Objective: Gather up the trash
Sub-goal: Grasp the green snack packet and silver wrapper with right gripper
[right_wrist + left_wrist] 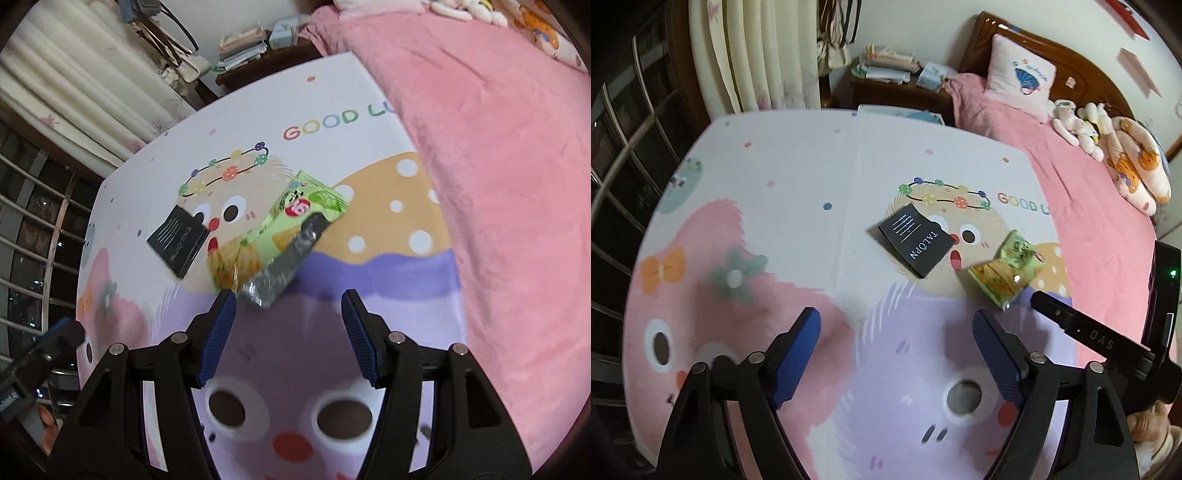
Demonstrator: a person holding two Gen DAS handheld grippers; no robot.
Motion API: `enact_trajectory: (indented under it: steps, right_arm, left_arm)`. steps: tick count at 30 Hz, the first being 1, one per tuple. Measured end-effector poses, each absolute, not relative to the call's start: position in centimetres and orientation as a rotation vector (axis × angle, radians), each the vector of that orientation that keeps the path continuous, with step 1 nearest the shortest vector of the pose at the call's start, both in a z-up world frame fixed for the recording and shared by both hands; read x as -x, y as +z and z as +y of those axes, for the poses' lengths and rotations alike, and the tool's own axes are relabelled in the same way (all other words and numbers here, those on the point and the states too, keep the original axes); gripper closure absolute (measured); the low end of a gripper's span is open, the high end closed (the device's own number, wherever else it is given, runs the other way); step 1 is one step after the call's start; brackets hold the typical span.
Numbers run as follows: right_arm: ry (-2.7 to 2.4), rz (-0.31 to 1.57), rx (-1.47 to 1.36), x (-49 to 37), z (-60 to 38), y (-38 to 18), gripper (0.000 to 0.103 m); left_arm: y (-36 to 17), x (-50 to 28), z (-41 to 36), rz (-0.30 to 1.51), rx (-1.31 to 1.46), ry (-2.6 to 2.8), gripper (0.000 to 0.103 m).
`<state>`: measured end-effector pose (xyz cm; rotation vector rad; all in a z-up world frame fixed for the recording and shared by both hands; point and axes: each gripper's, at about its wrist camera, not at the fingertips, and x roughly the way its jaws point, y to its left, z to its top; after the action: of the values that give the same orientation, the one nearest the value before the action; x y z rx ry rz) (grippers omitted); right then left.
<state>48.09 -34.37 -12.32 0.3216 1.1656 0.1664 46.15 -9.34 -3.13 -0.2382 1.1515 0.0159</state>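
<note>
both claws gape empty, left gripper (897,350) and right gripper (288,328) angled down for pickup at the crumpled green foil snack wrapper (280,236), the flat black card packet (916,240) at its nine o'clock on the cartoon-printed mat (798,206).

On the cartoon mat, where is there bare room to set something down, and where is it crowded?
The mat is bare across its left side, from the curtain edge to the pink patch, and in the purple area just ahead of both open grippers, left and right. It is crowded mid-mat, where the black box lies beside the green snack bag, near the pink blanket.
</note>
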Motion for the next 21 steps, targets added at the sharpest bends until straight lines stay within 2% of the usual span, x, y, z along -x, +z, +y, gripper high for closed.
enact_trajectory:
  steps: [6, 16, 18, 20, 21]
  right_arm:
    - [0.184, 1.202, -0.369, -51.0, -33.0, -14.5, 0.047]
    - [0.153, 1.165, -0.295, -53.2, -30.3, -14.5, 0.047]
    - [0.143, 1.157, -0.285, -53.4, -30.2, -14.6, 0.055]
    - [0.143, 1.148, -0.289, -53.4, -30.3, -14.6, 0.069]
    - [0.157, 1.147, -0.297, -53.5, -30.4, -14.8, 0.072]
  left_arm:
    - [-5.7, -48.7, -9.4, 1.170, 0.272, 0.047, 0.021]
    - [-7.8, -51.2, -8.7, 1.192, 0.332, 0.068, 0.021]
    - [-8.3, -51.9, -8.8, 1.200, 0.351, 0.068, 0.021]
    - [-8.6, -52.5, -8.9, 1.205, 0.365, 0.069, 0.021]
    - [-8.8, -52.9, -9.1, 1.208, 0.370, 0.068, 0.021]
